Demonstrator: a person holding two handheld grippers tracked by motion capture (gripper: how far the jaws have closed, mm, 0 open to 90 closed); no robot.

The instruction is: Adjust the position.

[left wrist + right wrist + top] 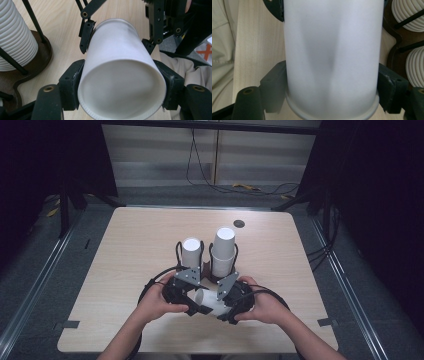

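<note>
A white paper cup [207,301] lies on its side just above the table's front part, held at both ends. My left gripper [196,304] is shut on one end; in the left gripper view its pads [72,85] press the cup [120,75] from both sides. My right gripper [223,307] is shut on the other end, its pads [272,85] squeezing the cup [332,57] near the rolled rim. The right gripper [117,37] also clamps the far end in the left gripper view.
Just behind the grippers stand two stacks of white cups [191,251] [224,249] in a black wire holder with a dark brown base [37,62]. A small dark disc [239,224] lies near the table's far edge. Cables run over the floor beyond.
</note>
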